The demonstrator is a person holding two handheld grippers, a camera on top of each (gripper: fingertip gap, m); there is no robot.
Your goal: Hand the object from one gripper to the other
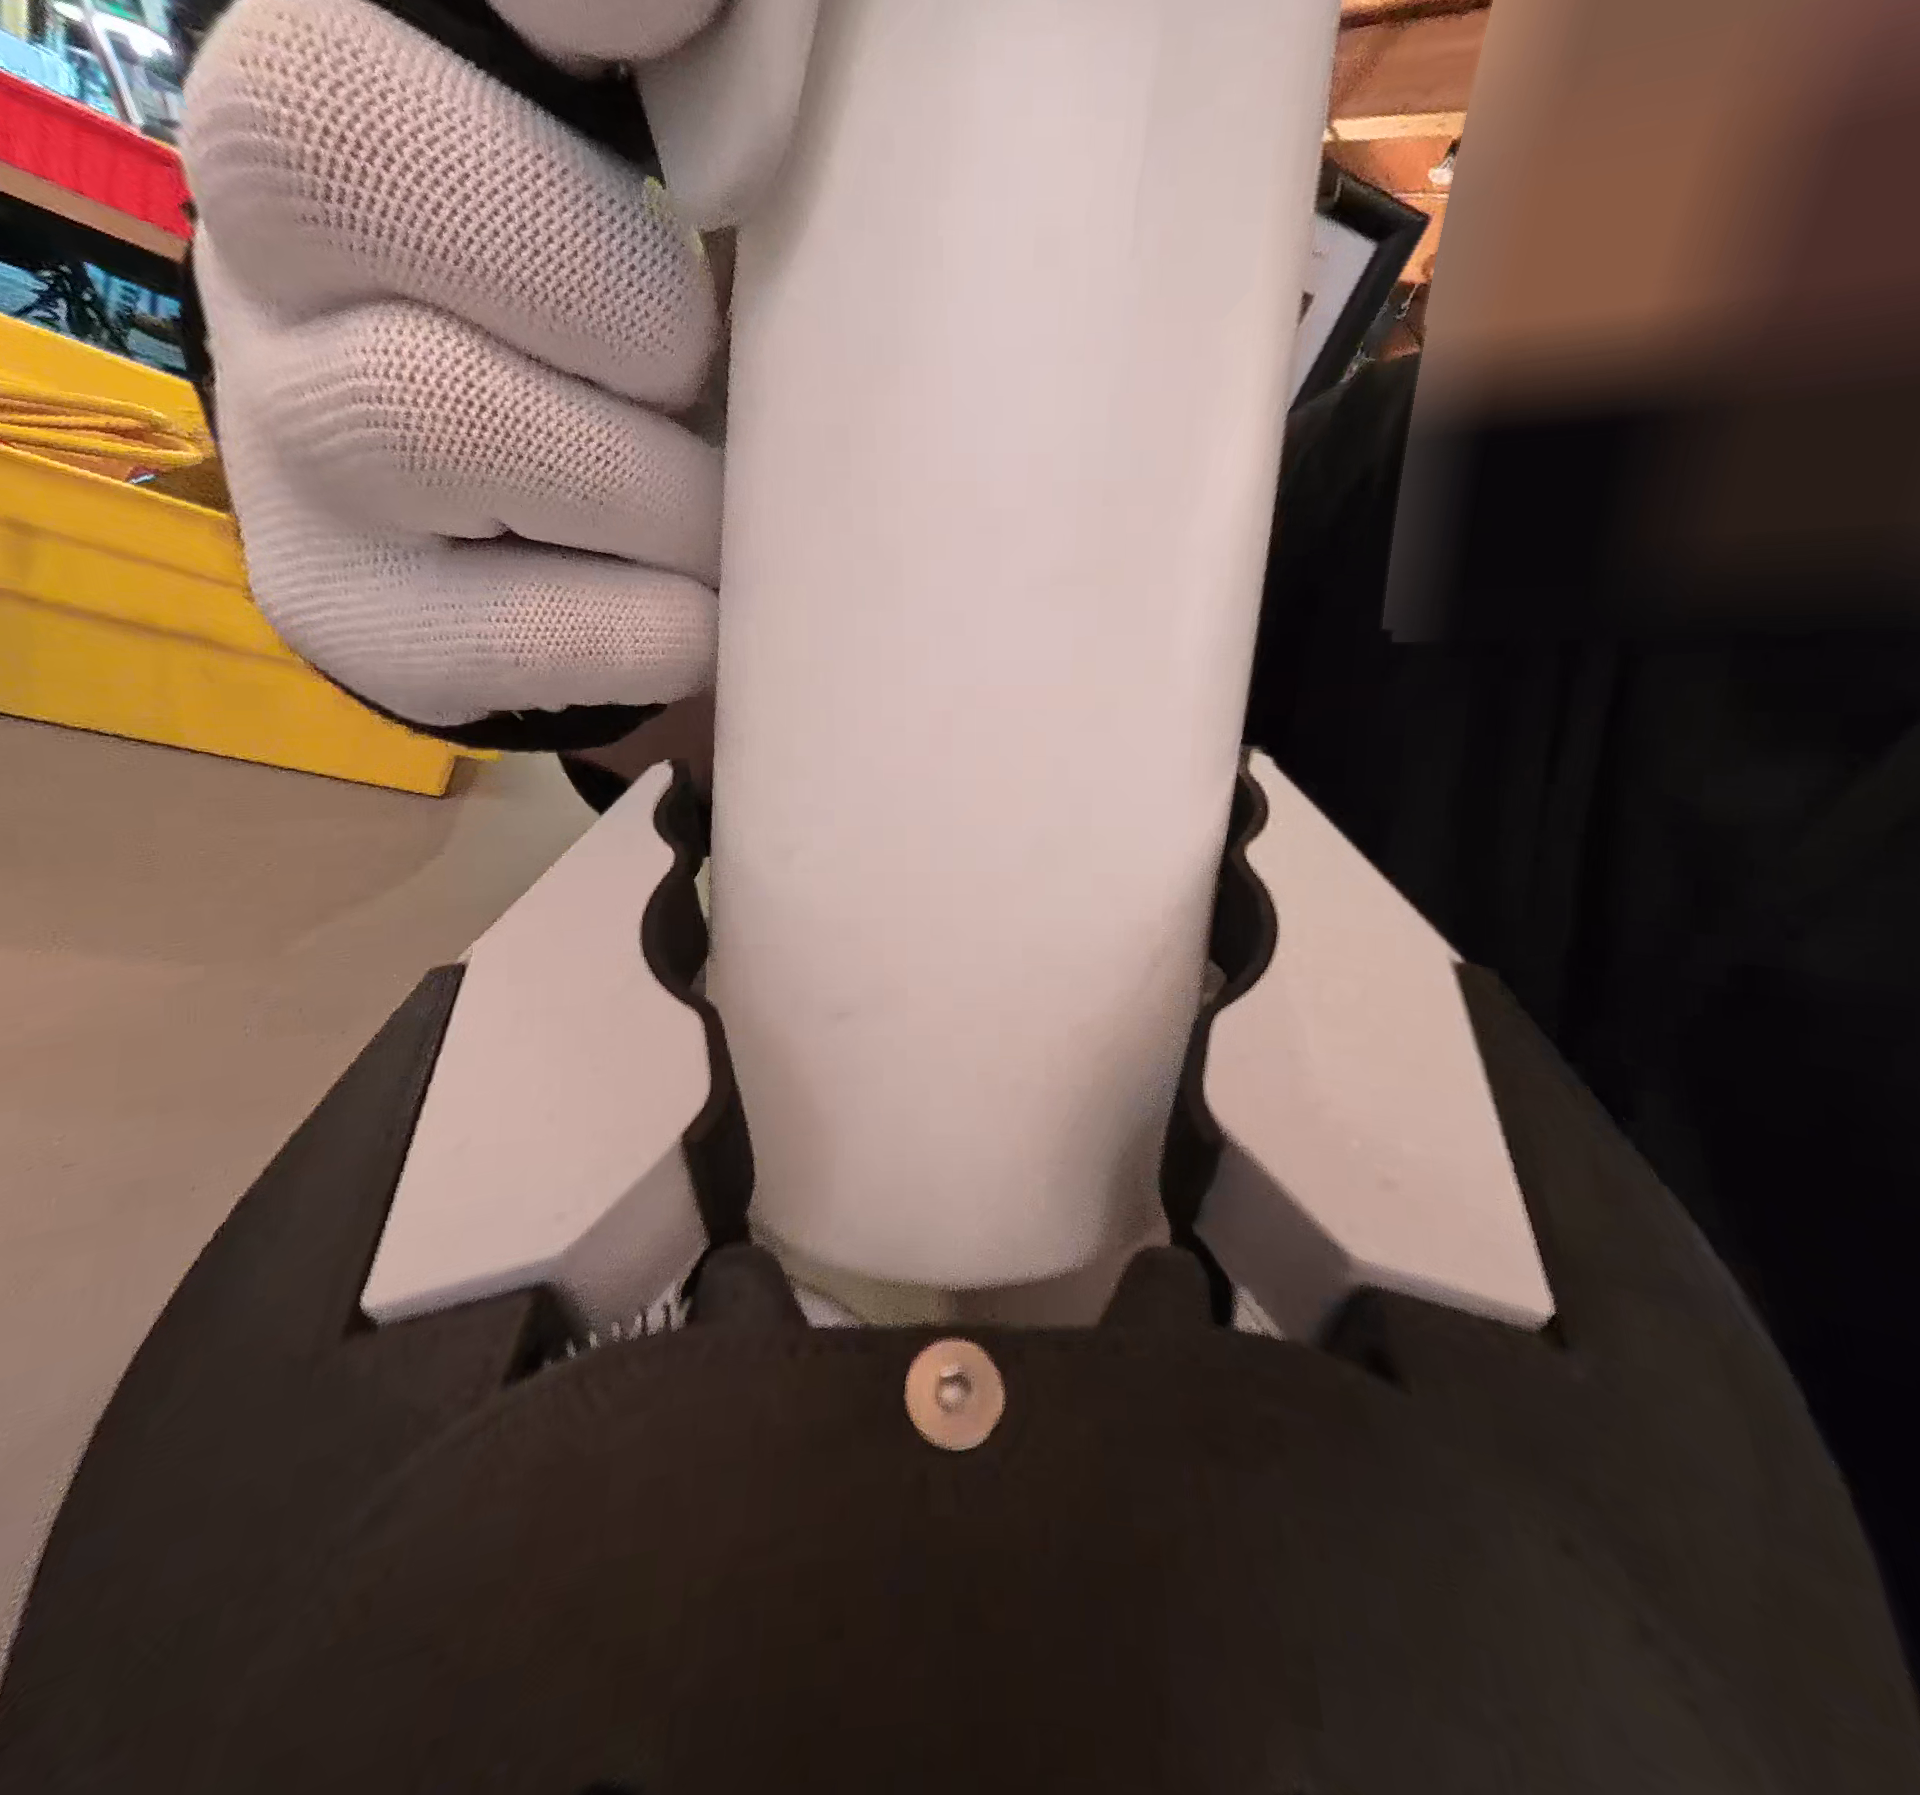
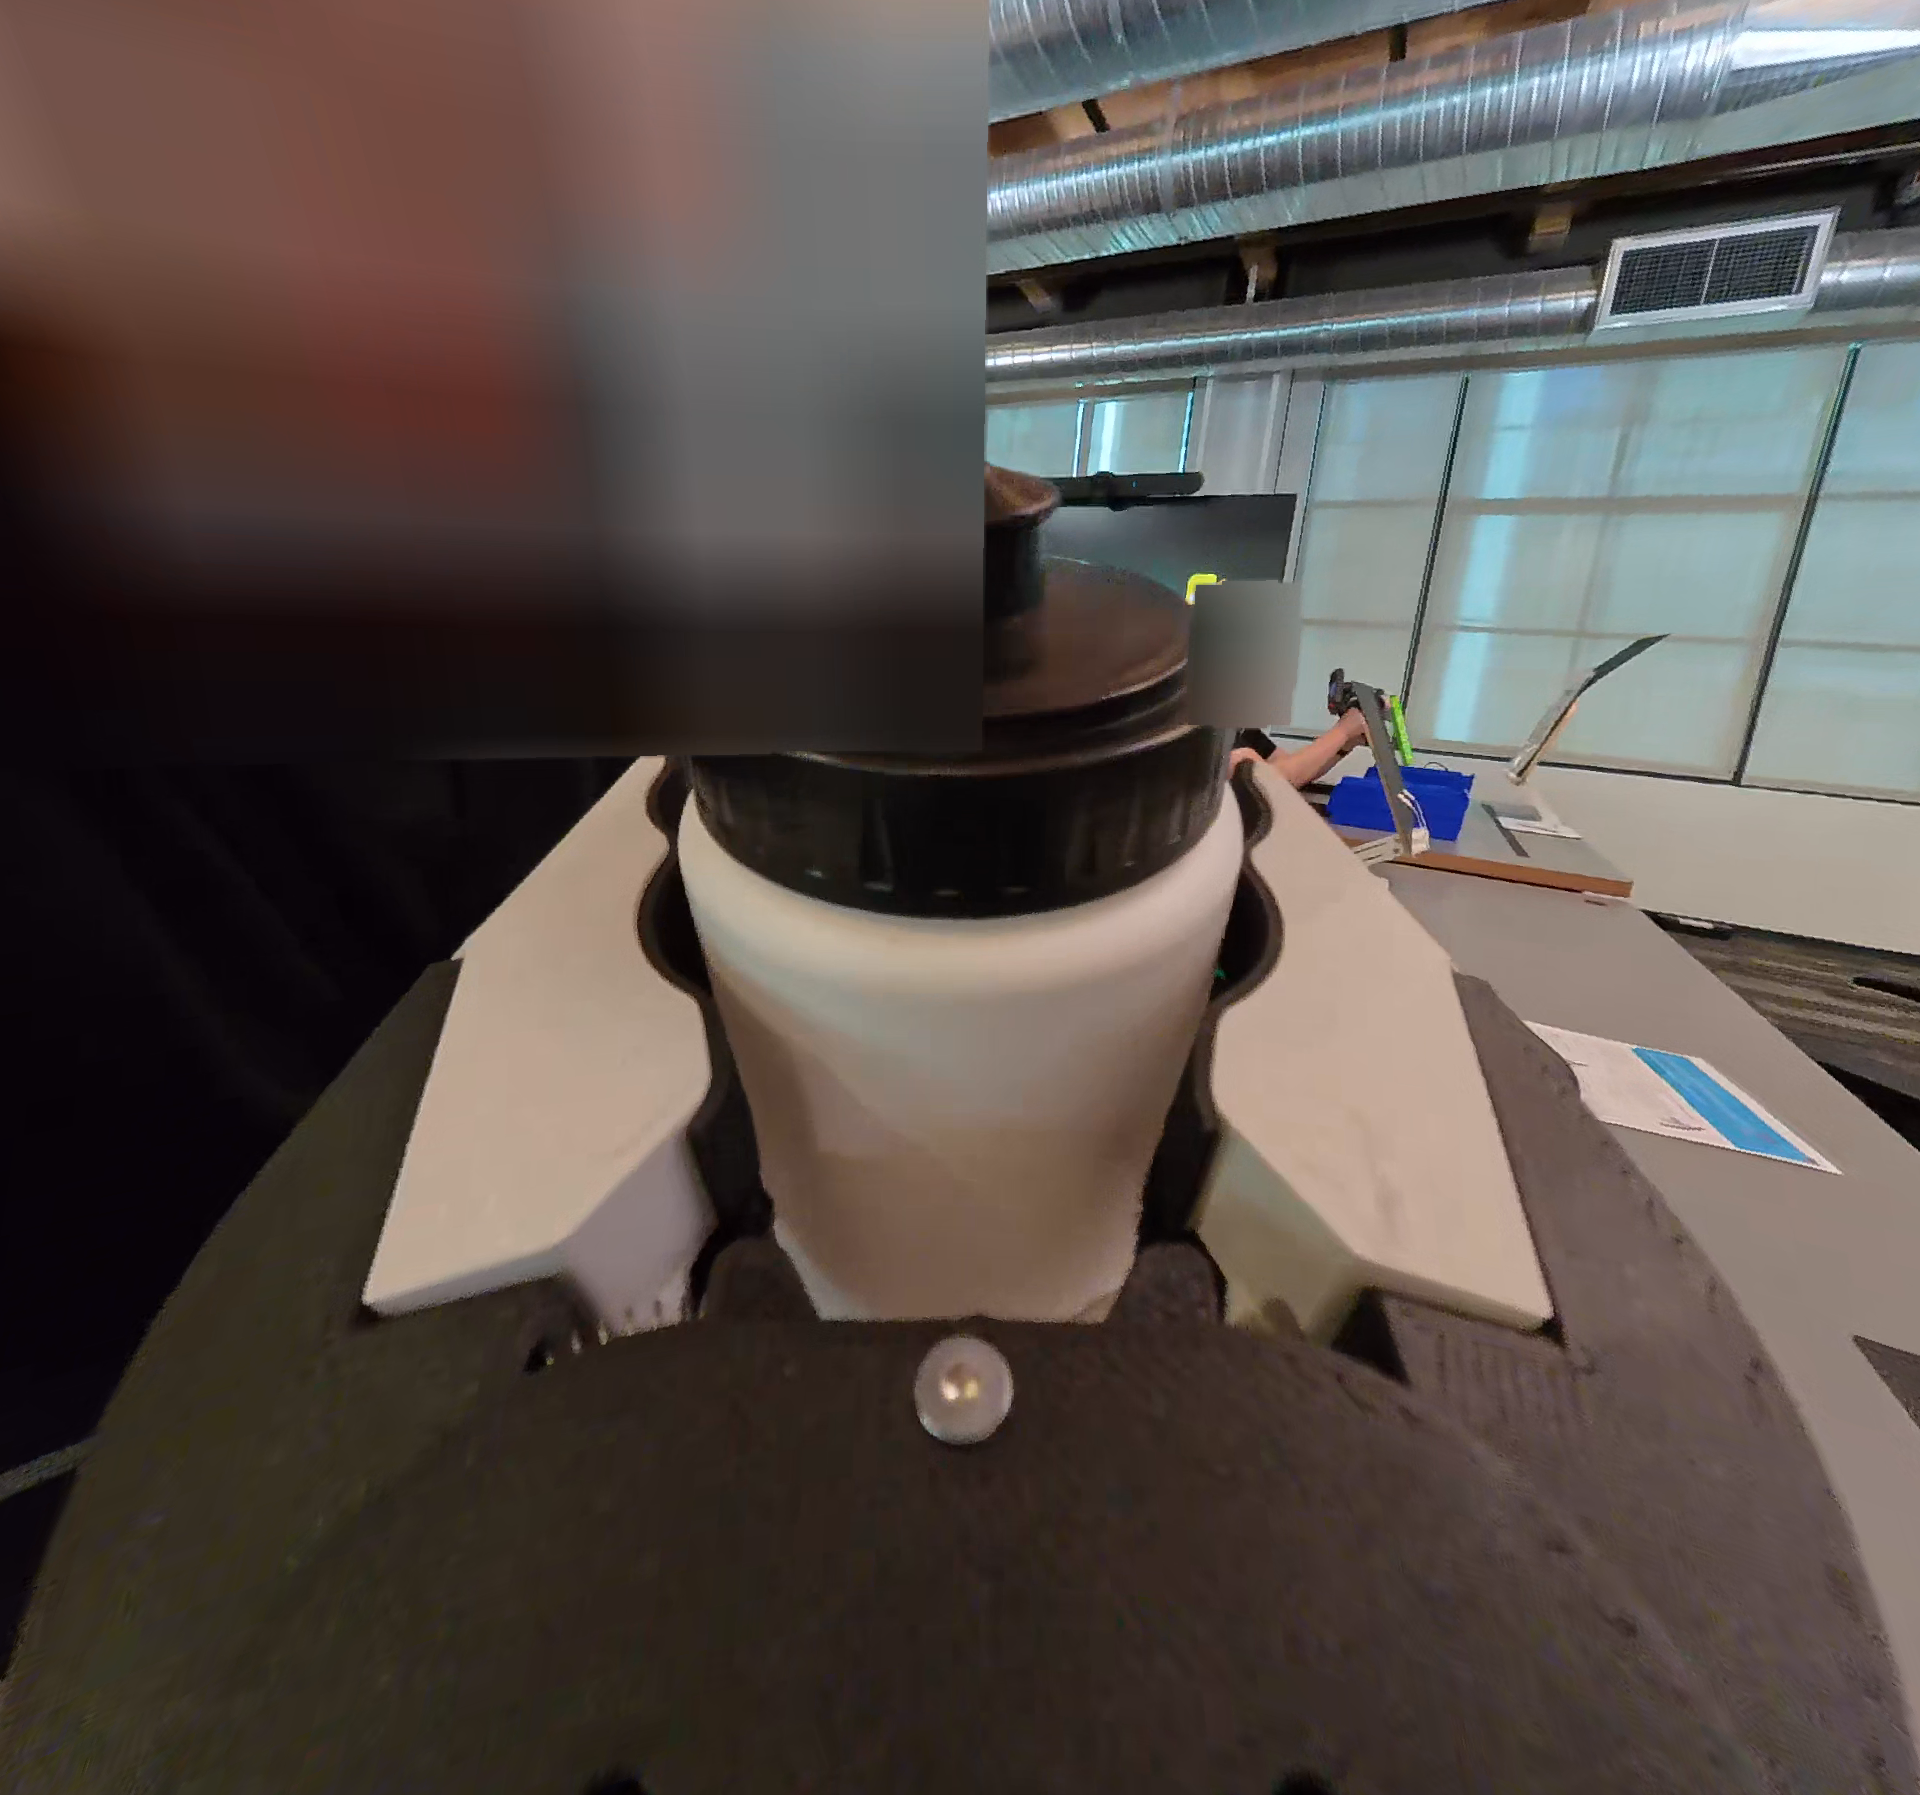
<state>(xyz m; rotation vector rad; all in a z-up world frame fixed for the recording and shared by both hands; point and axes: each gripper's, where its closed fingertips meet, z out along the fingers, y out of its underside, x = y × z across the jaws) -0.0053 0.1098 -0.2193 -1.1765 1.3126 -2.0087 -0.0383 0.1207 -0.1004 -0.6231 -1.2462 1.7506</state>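
A white bottle [image 1: 987,498] with a black screw lid [image 2: 1039,810] is held between both grippers. In the left wrist view my left gripper [image 1: 961,789] is shut on the bottle's plain white body, with both pads against its sides. In the right wrist view my right gripper [image 2: 961,789] is shut on the bottle [image 2: 956,1018] just below the lid. A hand in a white knit glove [image 1: 447,374] sits against the bottle's left side, farther along it. The bottle's far end is out of frame in the left view.
A yellow bin [image 1: 125,602] and a red bin [image 1: 73,156] stand at the left on the grey table [image 1: 208,914]. In the right view a sheet of paper with a blue band [image 2: 1683,1101] lies on the table, with a blue bin [image 2: 1403,800] farther back. The tips of one gripper are about 12 cm away from the tips of the other.
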